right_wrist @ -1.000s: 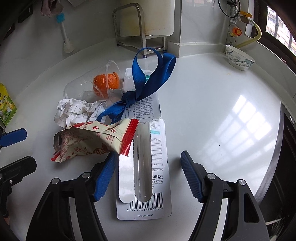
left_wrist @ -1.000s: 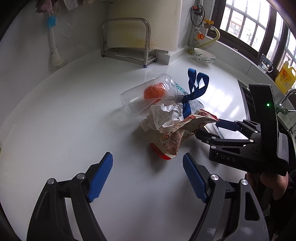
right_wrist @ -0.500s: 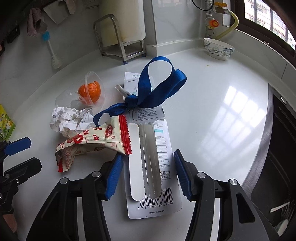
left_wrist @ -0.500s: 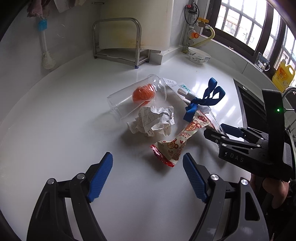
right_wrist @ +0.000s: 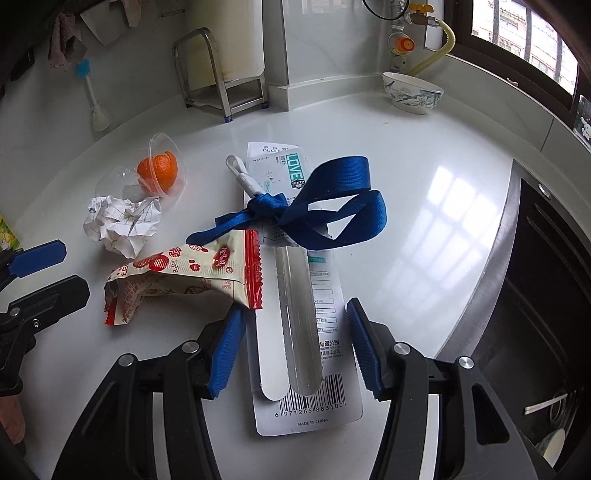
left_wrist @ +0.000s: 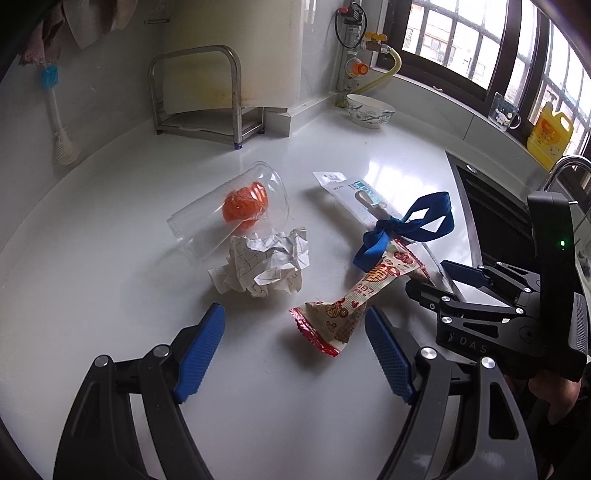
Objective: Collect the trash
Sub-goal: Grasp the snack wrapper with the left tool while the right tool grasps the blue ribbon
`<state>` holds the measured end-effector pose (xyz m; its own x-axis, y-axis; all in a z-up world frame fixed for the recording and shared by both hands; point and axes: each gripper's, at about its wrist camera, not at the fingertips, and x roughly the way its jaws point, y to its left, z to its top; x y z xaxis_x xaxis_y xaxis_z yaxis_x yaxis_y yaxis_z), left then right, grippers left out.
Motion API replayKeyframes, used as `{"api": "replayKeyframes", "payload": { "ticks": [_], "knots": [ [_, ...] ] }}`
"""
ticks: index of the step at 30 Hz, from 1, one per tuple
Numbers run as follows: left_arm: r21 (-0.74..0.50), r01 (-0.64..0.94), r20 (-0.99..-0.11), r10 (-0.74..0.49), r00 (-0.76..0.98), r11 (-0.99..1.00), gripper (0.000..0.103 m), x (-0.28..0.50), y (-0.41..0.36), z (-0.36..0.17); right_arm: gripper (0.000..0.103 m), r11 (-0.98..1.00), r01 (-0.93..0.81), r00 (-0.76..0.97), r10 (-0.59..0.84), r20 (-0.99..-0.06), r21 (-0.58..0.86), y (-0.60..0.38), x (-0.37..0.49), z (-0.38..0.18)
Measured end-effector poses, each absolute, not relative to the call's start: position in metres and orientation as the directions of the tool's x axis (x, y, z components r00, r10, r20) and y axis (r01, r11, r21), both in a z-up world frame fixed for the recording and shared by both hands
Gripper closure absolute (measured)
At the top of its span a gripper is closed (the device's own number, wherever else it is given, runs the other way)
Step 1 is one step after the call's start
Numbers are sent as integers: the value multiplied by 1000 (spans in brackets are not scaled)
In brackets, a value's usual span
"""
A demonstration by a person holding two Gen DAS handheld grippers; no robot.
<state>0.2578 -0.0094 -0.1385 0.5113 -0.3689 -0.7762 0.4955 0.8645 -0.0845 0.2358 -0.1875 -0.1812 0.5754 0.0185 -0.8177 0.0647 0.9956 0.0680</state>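
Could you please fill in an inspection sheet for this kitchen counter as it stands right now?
Surface: glossy white countertop, window glare, no spills seen.
Job's things: clear plastic cup on its side with orange peel inside; crumpled grid paper ball; red-and-cream snack wrapper; white toothbrush blister card tied with blue ribbon.
Clutter: patterned ceramic bowl; steel rack; hanging brush.
Grippers: left gripper open, empty, near the wrapper; right gripper straddles the card, its jaws have just been closing, pads not clearly pressing.
Cables: black cable loop; yellow gas hose.
Surroundings: sink, barred window, yellow detergent bottle.
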Motion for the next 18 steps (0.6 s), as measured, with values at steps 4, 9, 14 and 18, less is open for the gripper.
{"api": "replayKeyframes", "payload": {
  "ticks": [4, 9, 14, 18],
  "knots": [
    [-68, 538, -767, -389, 510, 840, 26, 259, -22, -138, 41, 995, 70, 576, 23, -817, 77, -188, 230, -181],
    [-51, 581, -758, -410, 507, 812, 26, 258, -37, -139, 41, 990, 106, 576, 17, -817, 96, -196, 220, -180],
    [-36, 618, -755, -427, 498, 785, 26, 258, -50, -143, 41, 979, 157, 576, 18, -817, 133, -211, 204, -179],
    [-21, 649, -758, -435, 486, 761, 26, 256, -61, -149, 41, 971, 187, 576, 13, -817, 147, -221, 193, -178]
  ]
}}
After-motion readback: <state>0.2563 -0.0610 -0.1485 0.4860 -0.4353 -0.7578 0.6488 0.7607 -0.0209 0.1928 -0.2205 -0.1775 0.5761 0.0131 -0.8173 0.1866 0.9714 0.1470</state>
